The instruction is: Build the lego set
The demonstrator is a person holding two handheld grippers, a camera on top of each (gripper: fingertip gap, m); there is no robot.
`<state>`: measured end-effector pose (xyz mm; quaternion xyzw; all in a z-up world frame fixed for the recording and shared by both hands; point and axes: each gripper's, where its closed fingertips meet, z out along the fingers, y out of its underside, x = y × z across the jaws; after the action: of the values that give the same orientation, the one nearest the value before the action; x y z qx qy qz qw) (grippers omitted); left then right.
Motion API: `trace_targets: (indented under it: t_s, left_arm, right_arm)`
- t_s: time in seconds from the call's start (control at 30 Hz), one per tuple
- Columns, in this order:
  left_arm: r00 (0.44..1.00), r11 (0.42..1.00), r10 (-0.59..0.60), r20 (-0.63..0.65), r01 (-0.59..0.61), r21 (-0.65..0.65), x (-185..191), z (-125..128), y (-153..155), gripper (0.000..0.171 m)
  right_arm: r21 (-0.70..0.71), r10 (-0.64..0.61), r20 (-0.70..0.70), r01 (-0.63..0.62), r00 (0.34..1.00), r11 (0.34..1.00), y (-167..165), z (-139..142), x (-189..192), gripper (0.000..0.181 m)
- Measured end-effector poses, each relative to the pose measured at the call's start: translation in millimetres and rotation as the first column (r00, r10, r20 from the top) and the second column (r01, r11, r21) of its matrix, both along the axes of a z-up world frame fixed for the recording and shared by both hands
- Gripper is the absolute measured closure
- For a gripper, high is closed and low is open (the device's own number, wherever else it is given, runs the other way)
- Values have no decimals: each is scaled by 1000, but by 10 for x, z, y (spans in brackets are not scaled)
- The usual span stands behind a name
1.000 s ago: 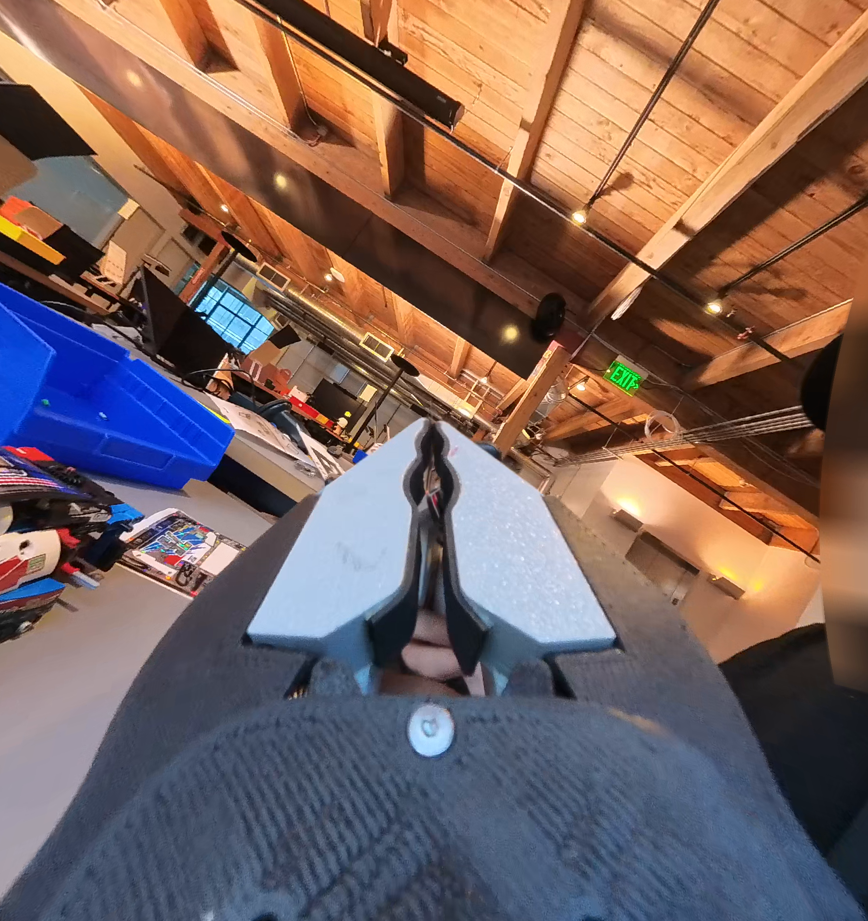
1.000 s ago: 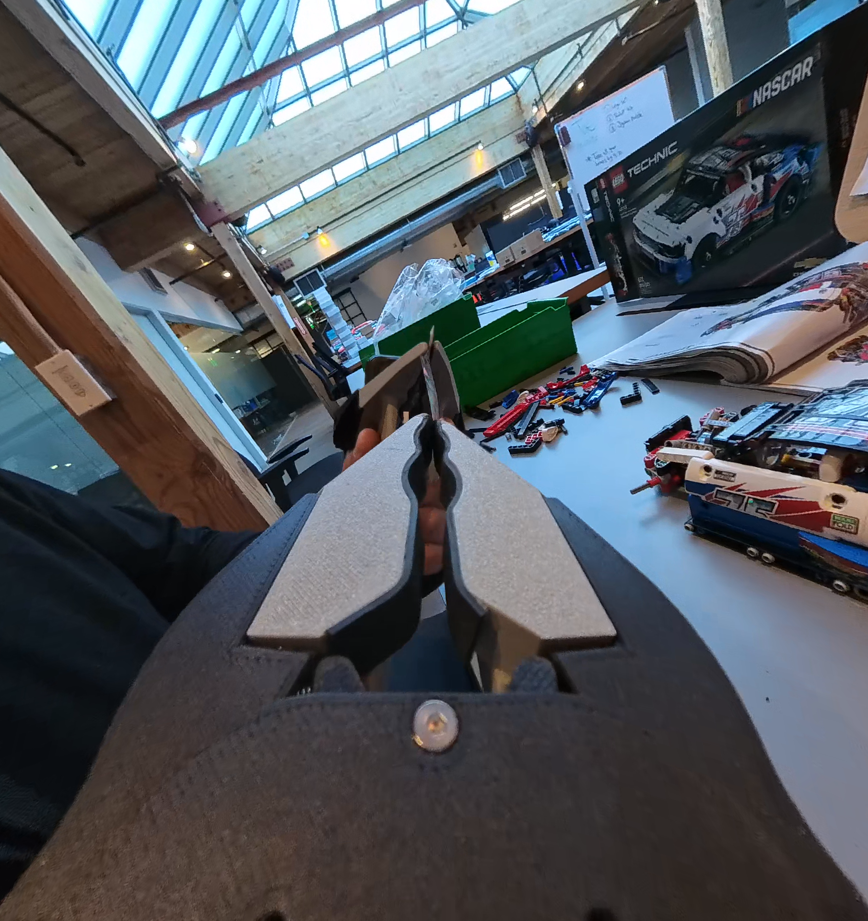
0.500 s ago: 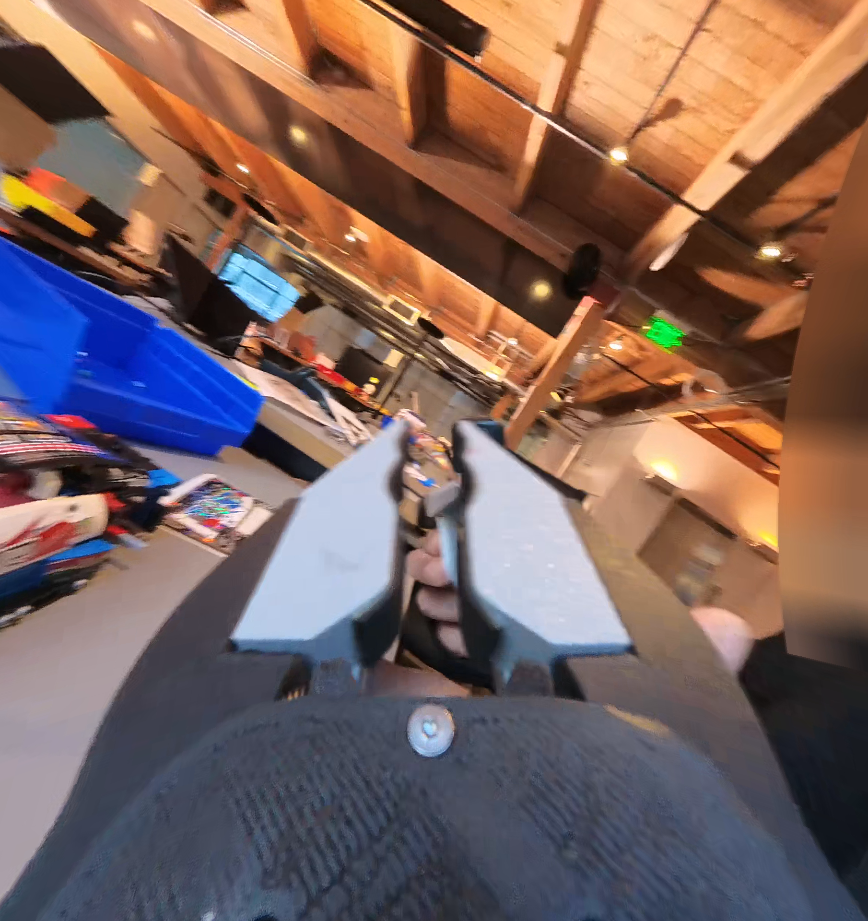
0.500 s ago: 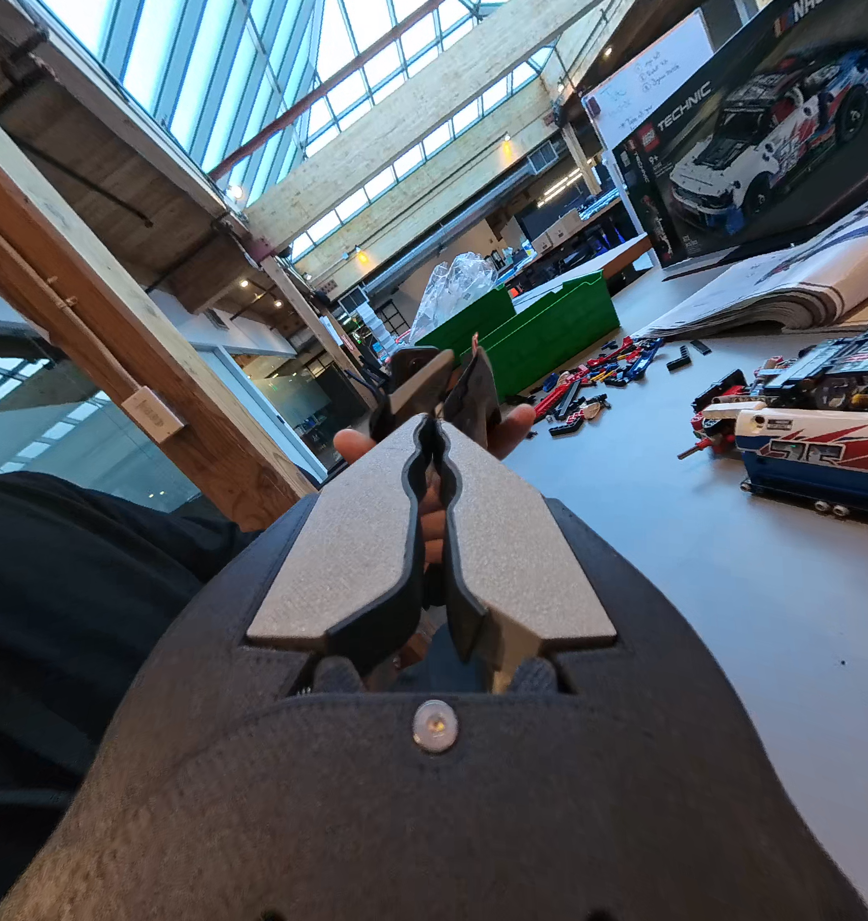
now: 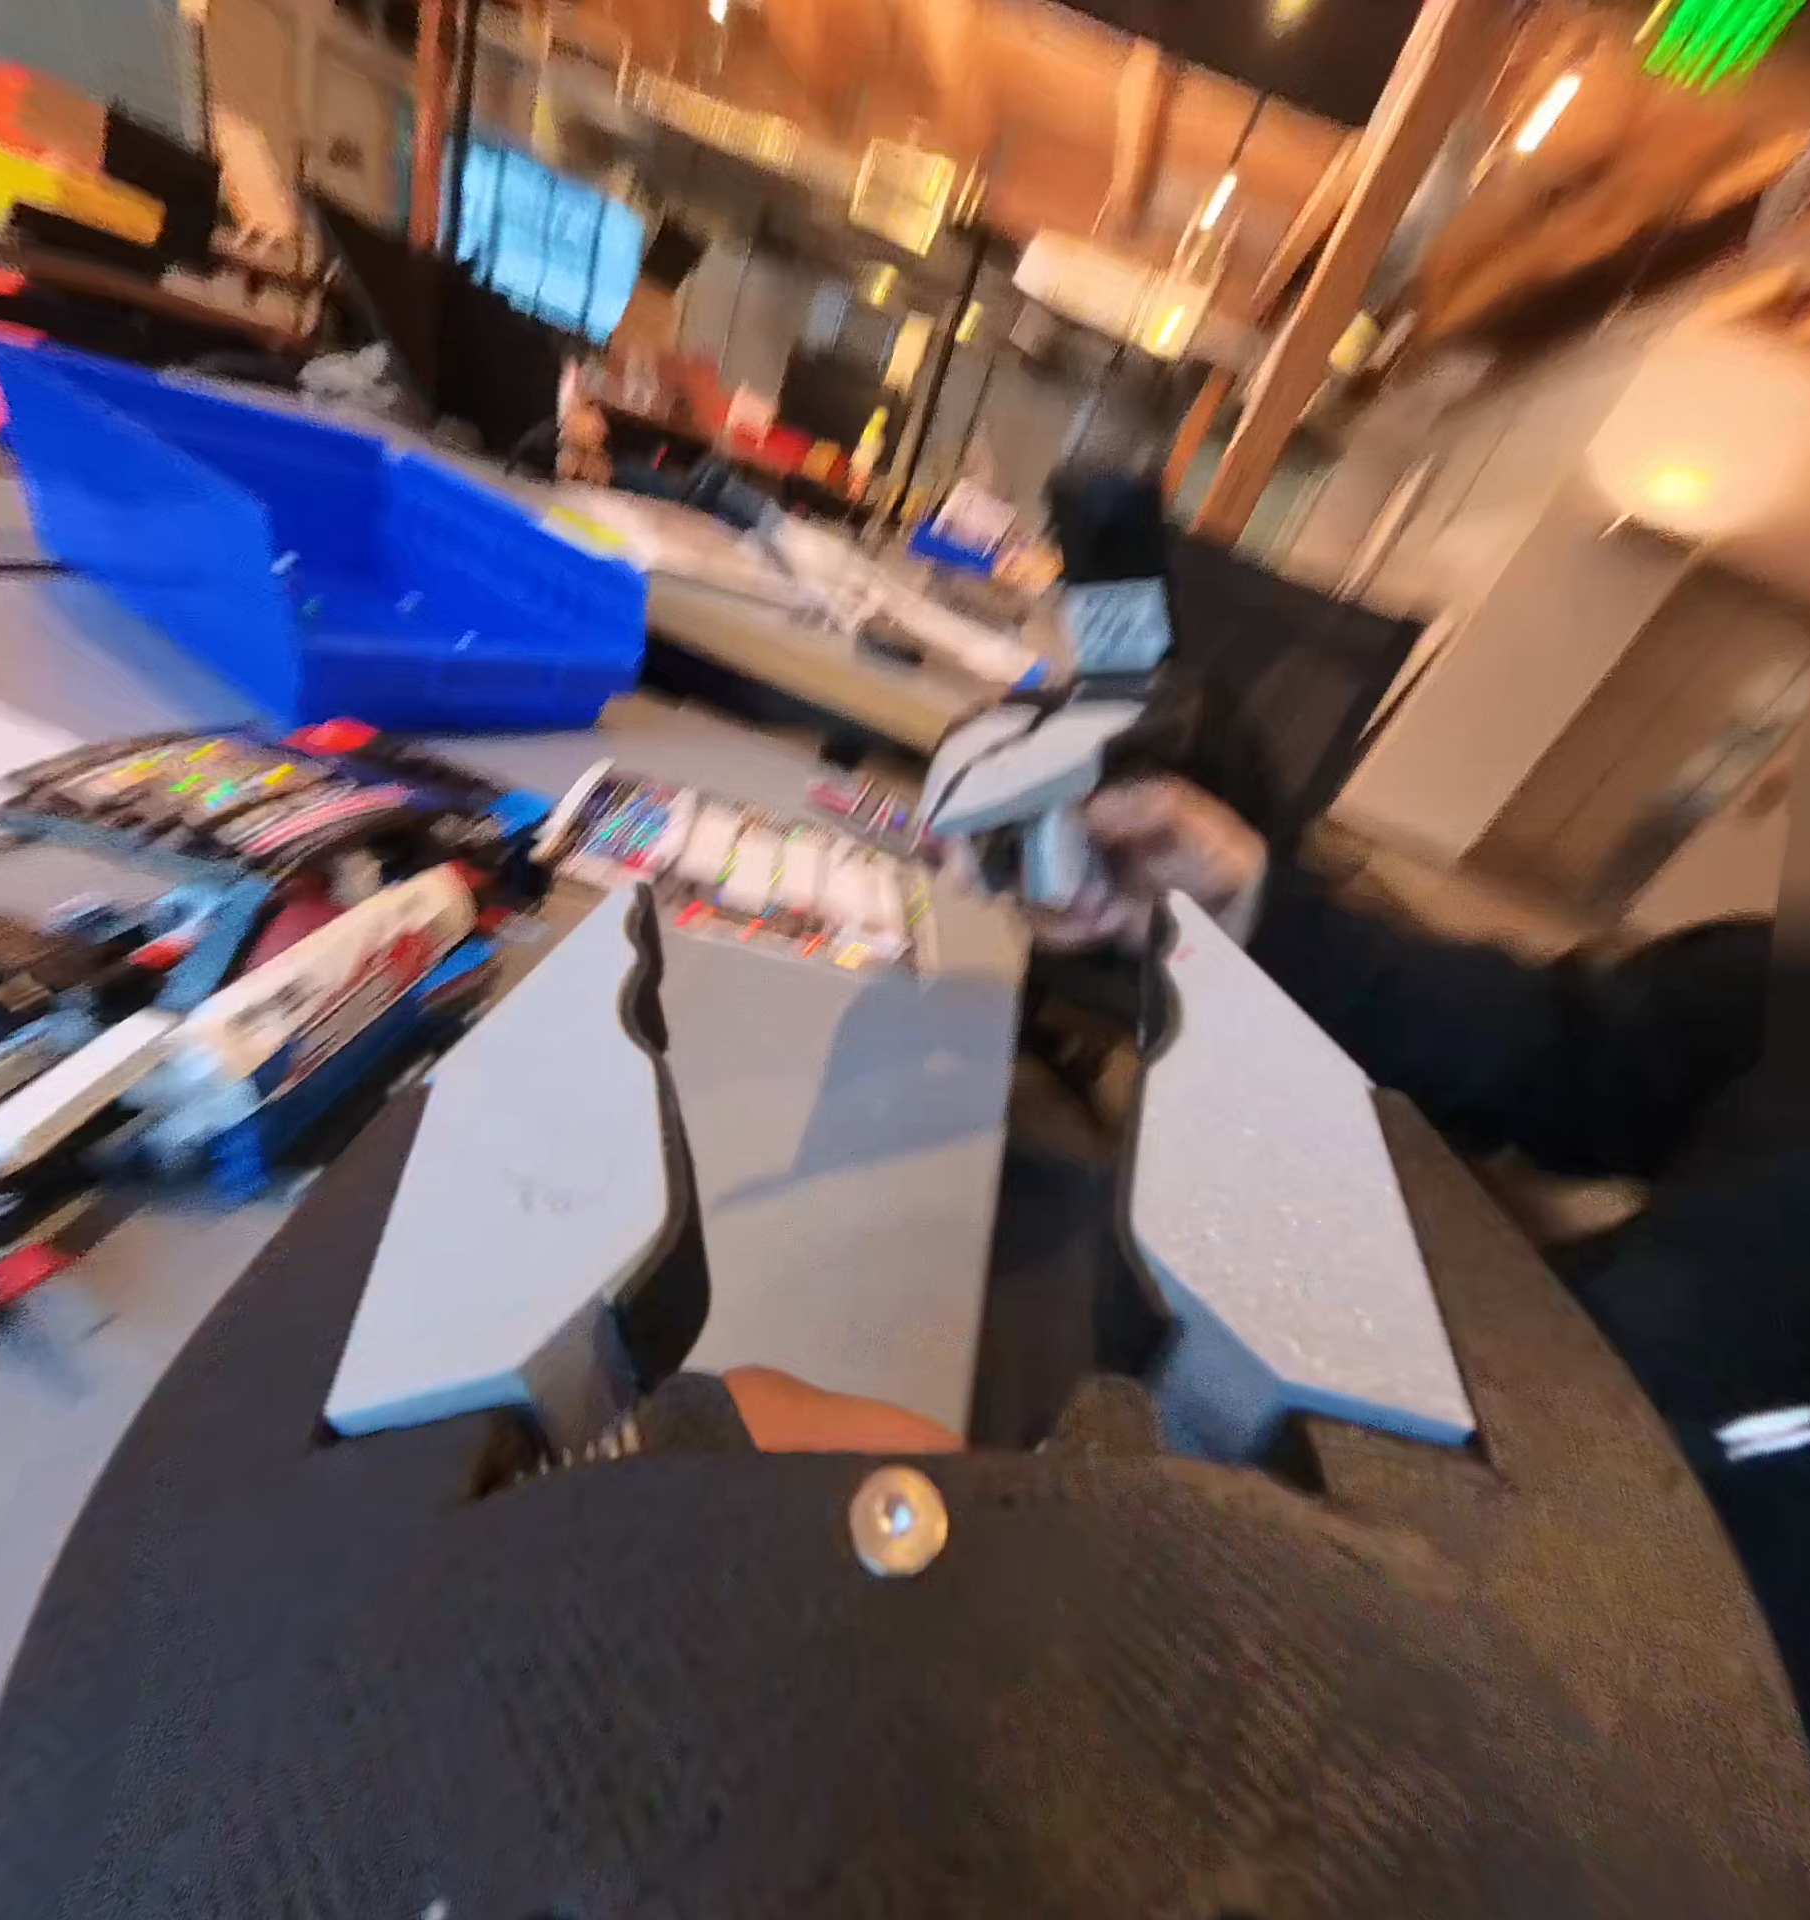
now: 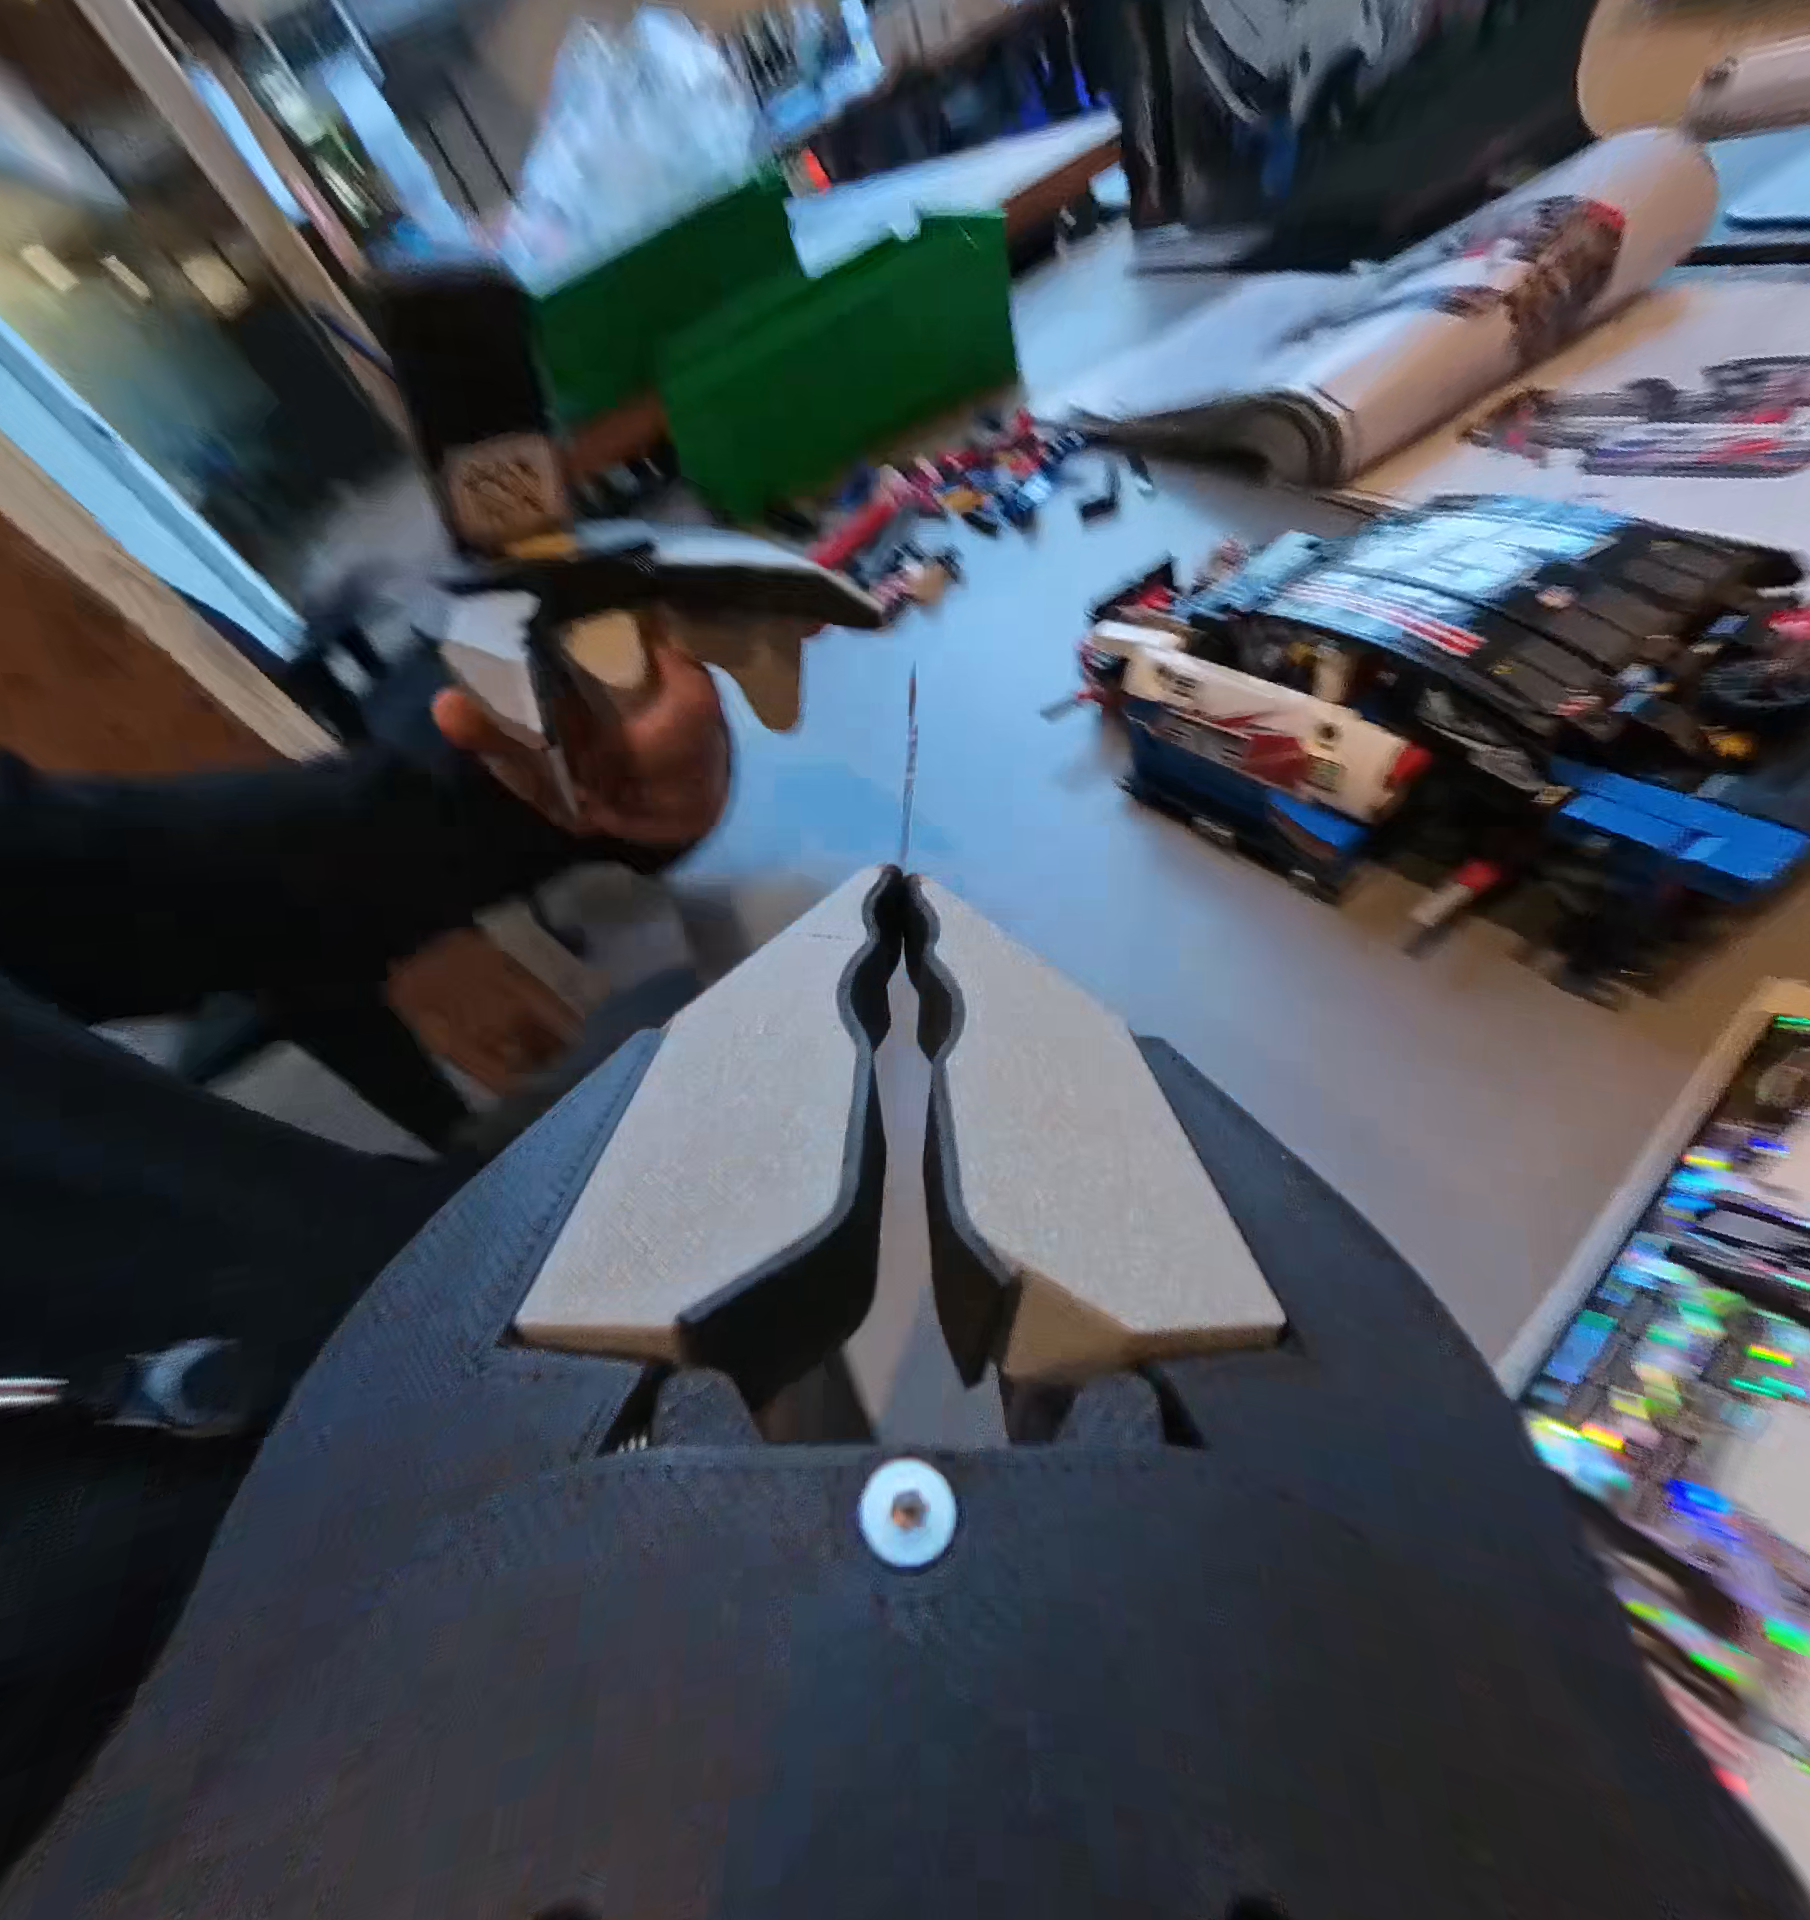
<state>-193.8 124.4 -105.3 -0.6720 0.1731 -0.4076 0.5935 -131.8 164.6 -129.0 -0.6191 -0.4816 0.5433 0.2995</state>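
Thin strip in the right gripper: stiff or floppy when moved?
Probably floppy and light: the strip shows only as a hairline edge above the shut right gripper. It stands straight, so somewhat self-supporting. Held by one end only, it may flutter or curl.

Grey table (image 6: 1140, 1039) — matte top, both views blurred. On it: part-built lego car (image 6: 1452, 707), blue/white/black w/ red bits, mid-right in right wrist view. Loose lego pieces (image 6: 984, 499) scattered farther off, just in front of green bins (image 6: 828, 364). Open instruction booklet (image 6: 1379, 353) far right. Shiny sticker sheet (image 6: 1732, 1351) near right. Blue bins (image 5: 309, 561) at far left in left wrist view — behind the car.
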Motion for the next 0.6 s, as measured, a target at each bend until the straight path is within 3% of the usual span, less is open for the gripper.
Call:
trace_targets:
  t_s: [0.07, 0.13, 0.3, 0.6]
  left_arm:
    - [969, 994, 92, -229, -101, -29, -196, -360, 74, 81]
    - [903, 978, 171, -395, -205, -44, -426, -655, 133, 87]
    - [858, 976, 171, -484, -215, -38, -565, -763, 183, 109]
    - [867, 982, 73, -492, -147, -114, -663, -864, 324, 116]
  right_arm:
    - [131, -38, 85, 27, 996, 991, 158, -155, -2, 181]
    - [222, -52, 133, 21, 990, 975, 257, -259, -51, 181]
    - [259, 7, 209, -63, 978, 964, 363, -476, -293, 181]
    - [350, 128, 250, -213, 960, 912, 526, -587, -512, 181]
